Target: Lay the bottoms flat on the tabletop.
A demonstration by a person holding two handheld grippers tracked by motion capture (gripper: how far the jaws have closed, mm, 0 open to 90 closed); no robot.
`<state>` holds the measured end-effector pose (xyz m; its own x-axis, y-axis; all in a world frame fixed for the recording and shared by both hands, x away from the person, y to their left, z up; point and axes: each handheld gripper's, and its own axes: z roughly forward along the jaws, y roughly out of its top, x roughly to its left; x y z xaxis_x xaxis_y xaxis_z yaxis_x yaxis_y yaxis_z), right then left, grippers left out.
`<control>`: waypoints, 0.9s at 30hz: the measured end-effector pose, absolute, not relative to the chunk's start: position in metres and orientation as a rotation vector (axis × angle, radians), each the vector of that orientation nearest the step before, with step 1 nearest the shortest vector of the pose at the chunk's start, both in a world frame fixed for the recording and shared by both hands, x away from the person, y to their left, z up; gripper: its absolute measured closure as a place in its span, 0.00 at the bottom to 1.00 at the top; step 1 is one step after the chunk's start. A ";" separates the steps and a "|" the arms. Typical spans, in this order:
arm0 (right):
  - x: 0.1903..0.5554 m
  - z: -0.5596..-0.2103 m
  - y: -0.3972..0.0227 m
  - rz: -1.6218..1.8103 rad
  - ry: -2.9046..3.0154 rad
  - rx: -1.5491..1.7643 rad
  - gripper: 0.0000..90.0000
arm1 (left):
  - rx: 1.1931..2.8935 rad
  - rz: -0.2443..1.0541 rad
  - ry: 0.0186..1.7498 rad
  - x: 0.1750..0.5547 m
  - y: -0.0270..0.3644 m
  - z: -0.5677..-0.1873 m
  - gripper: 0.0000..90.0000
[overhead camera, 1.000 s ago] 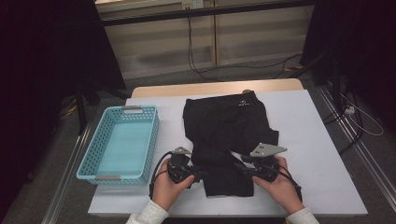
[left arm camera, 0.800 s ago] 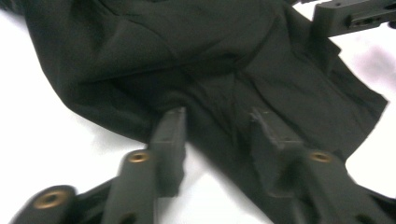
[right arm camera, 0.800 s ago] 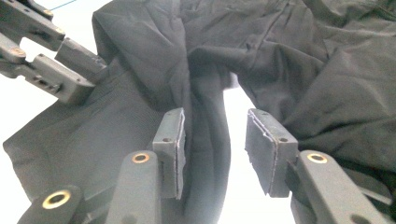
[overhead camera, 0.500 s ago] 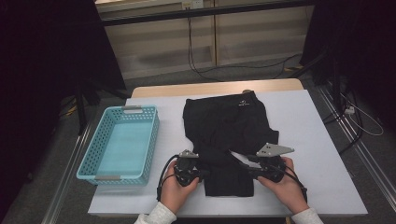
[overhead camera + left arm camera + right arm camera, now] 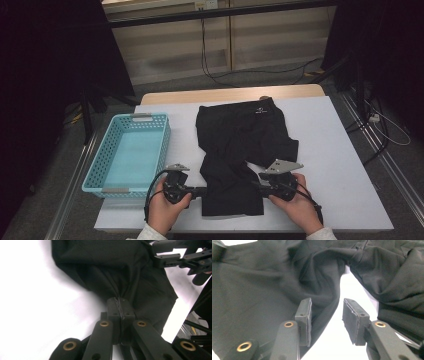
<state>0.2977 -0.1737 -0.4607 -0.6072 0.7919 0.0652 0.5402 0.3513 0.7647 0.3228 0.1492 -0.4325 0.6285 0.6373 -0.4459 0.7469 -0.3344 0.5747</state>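
Black shorts (image 5: 240, 135) lie flat on the white table (image 5: 330, 150), waistband at the far side. My left gripper (image 5: 202, 190) has just closed and is shut on the left edge of the near leg; in the left gripper view its jaws (image 5: 120, 307) pinch a bunch of the black cloth (image 5: 112, 265). My right gripper (image 5: 257, 184) points at the same leg's right edge. In the right gripper view it (image 5: 326, 315) stands open: the cloth (image 5: 262, 290) lies under the left pad (image 5: 304, 315), and bare table shows in the gap.
A light blue plastic basket (image 5: 132, 155) with nothing in it stands at the table's left side, close to my left hand. Bare white tabletop stretches to the right of the shorts. Cables run across the floor beyond the table.
The left gripper closed on the leg's left edge and drew it leftward, which widened the near end of the leg. The right gripper has hardly moved.
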 end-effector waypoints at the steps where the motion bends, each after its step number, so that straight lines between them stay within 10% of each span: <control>1: 0.299 -0.461 -0.172 1.115 2.293 1.193 0.68 | 2.063 -0.177 1.083 0.322 0.153 -0.431 1.00; 9: 0.303 -0.465 -0.155 1.147 2.354 1.175 1.00 | 2.045 -0.182 1.111 0.320 0.170 -0.426 1.00; 27: 0.294 -0.464 -0.154 1.156 2.413 1.185 0.96 | 2.031 -0.214 1.153 0.305 0.196 -0.420 1.00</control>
<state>0.2935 -0.1540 -0.4637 -0.6527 0.7446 0.1402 0.5760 0.3673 0.7303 0.3052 0.1964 -0.4202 0.5752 0.6584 -0.4854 0.7887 -0.2889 0.5427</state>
